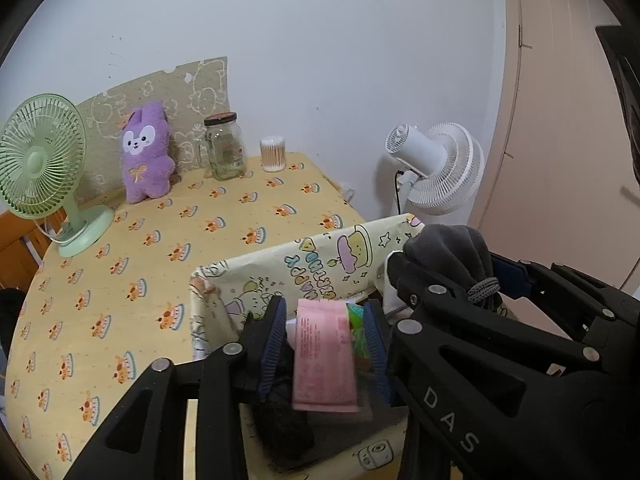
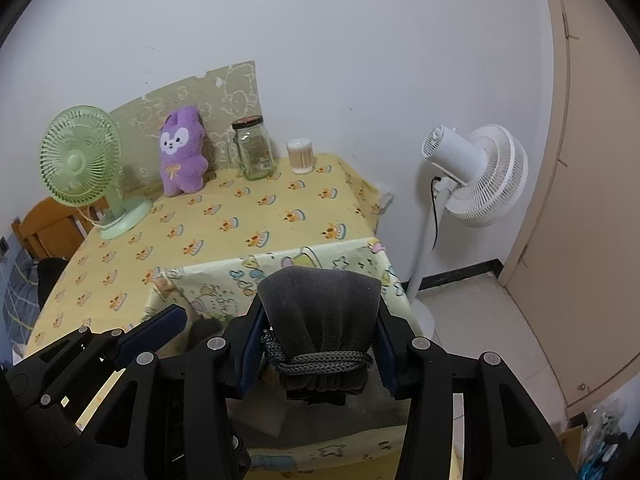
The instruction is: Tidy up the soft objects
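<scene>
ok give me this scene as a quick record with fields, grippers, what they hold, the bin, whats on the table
left gripper: open, pink packet between its pads, blurred, over the bin
right gripper: shut on grey drawstring pouch
bin: cartoon-print fabric storage box, near table edge, dark soft item inside
table: yellow printed cloth
at the back: green desk fan, purple plush rabbit, glass jar, cotton swab tub
on the floor: white standing fan

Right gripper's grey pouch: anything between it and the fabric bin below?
Nothing visible. The right gripper holds the grey pouch over the open fabric bin. The left gripper sits beside it with a pink packet between its fingers, above the same bin. It crowds the opening, not the pouch's path down.
</scene>
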